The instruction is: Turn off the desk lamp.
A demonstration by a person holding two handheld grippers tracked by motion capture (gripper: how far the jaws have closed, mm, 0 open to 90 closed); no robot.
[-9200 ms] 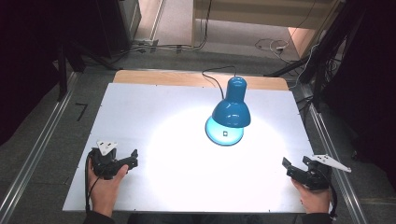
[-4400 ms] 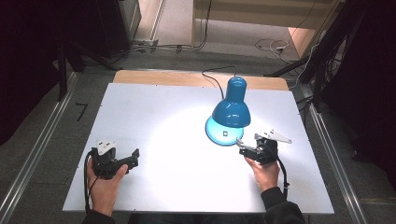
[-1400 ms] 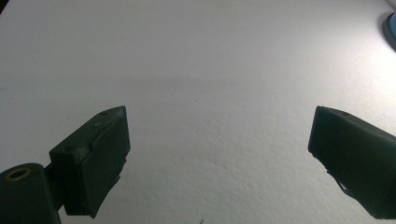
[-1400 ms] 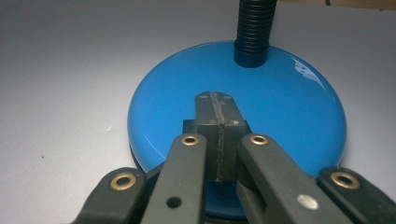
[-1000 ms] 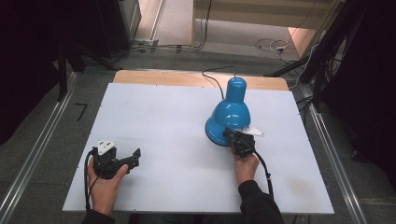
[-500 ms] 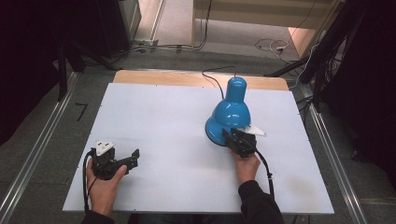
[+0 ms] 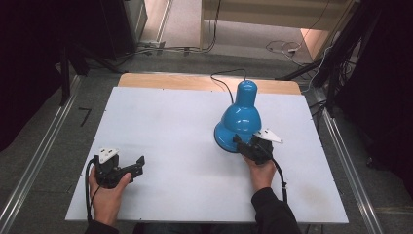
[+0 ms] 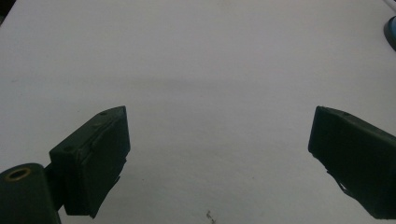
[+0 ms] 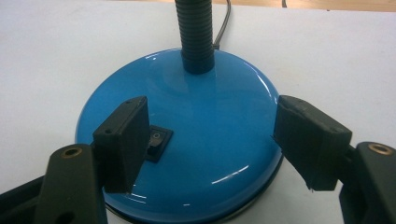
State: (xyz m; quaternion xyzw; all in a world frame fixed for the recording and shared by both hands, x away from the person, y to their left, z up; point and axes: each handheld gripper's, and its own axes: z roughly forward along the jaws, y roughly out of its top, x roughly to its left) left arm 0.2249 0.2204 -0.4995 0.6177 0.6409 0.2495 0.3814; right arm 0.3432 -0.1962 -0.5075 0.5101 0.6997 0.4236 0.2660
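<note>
A glossy blue desk lamp [image 7: 241, 119] stands upright on the white worktop [image 7: 165, 136], right of centre and towards the far edge. Its round domed base [image 9: 196, 140] carries a small black rocker switch [image 9: 156, 140] near the front rim. A black ribbed neck [image 9: 197, 35] rises from the middle of the base. The bell-shaped shade faces down, unlit, and a dark cord [image 7: 221, 83] trails off behind the lamp.

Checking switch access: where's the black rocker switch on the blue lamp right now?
In the right gripper view, the black rocker switch sits on the glossy blue lamp base, left of the ribbed neck, beside the right tongs' left pad.
</note>
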